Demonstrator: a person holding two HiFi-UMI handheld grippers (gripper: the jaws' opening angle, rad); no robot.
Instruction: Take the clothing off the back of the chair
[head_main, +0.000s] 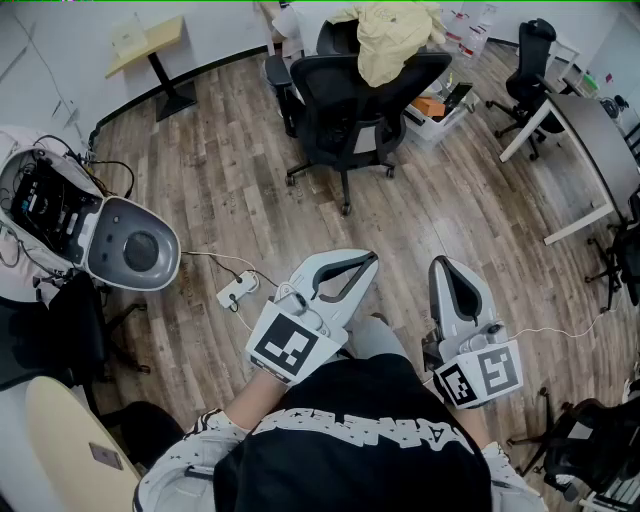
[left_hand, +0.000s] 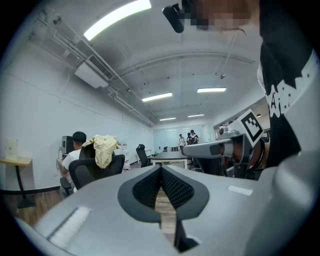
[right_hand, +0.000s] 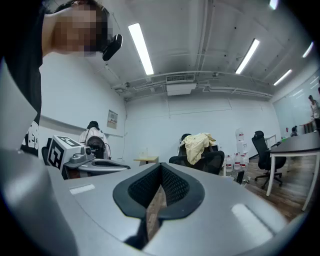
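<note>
Left claw (head_main: 368, 260), right claw (head_main: 442, 263) closed, garment (head_main: 395, 40) over chair (head_main: 345, 95), bin (head_main: 433, 126) perhaps holding box (head_main: 428, 105)

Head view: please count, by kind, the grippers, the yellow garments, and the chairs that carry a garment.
Grippers: 2, the left gripper and the right gripper
Yellow garment: 1
Chair carrying it: 1
Total: 4

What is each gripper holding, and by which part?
Nothing: left gripper and right gripper are shut and empty; the yellow garment hangs on the chair back.
</note>
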